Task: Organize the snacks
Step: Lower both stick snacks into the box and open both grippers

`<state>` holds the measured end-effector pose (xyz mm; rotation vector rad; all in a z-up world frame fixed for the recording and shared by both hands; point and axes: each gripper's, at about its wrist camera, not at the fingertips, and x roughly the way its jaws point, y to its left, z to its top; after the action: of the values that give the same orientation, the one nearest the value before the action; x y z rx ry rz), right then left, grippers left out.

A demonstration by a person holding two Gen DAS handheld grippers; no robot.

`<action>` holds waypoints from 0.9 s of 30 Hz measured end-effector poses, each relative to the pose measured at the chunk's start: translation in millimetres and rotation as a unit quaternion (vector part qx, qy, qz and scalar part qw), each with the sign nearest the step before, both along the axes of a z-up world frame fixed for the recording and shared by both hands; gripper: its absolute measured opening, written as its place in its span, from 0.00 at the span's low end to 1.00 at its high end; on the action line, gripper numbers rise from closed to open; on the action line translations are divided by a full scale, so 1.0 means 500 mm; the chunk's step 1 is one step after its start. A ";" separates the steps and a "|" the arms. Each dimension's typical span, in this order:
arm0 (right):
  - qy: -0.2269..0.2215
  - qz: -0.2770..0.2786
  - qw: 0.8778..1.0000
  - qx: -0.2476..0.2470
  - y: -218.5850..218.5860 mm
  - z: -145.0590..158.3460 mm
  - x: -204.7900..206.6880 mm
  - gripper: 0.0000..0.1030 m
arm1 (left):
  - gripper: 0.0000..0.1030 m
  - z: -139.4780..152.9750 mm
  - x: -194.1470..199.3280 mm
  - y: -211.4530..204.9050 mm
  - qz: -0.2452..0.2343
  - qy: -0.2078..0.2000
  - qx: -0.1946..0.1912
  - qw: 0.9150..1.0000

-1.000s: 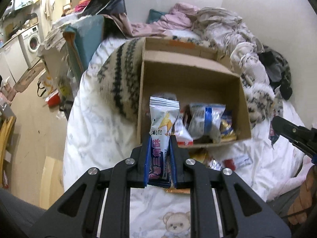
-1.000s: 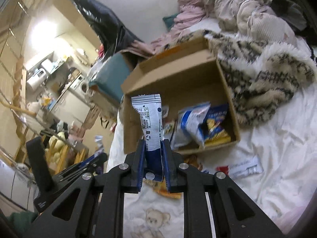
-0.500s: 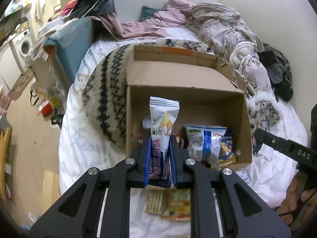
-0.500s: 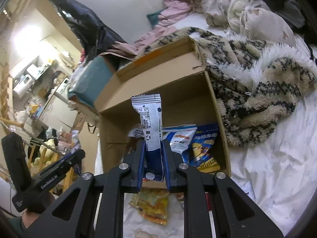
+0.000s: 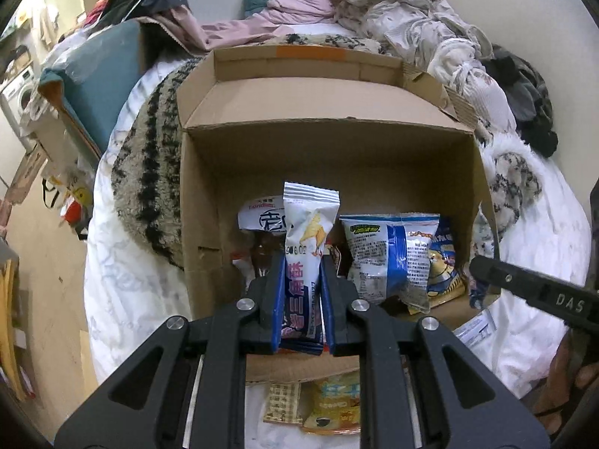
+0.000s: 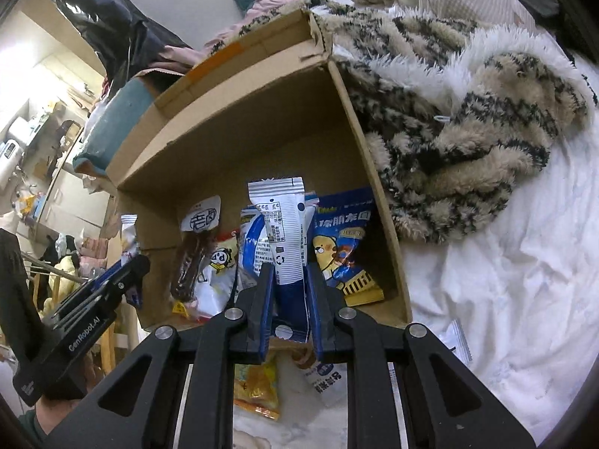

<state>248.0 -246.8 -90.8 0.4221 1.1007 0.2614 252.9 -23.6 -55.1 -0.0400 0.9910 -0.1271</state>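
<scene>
both fingers clamped: left gripper (image 5: 301,299) on white snack packet (image 5: 309,232), right gripper (image 6: 288,307) on blue-white packet (image 6: 284,232); light, crinkly, slippery film, so grip low near seam, above cardboard box (image 5: 329,142).

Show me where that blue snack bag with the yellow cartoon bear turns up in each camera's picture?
Left wrist view: the bear bag is at the box's right end, mostly hidden behind a blue-and-white bag.
Right wrist view: the bear bag stands in plain sight, just right of the gripper's packet, against the right wall.
Shared landmark: the cardboard box.
</scene>
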 end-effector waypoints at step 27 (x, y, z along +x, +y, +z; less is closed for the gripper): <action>0.016 -0.015 1.000 0.021 0.009 -0.007 0.005 0.78 | 0.76 0.009 -0.008 0.003 0.009 0.001 -0.024 1.000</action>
<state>250.5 -242.2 -94.5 0.4808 1.1201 0.2518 248.8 -22.0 -50.7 -0.0928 0.9886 -0.1351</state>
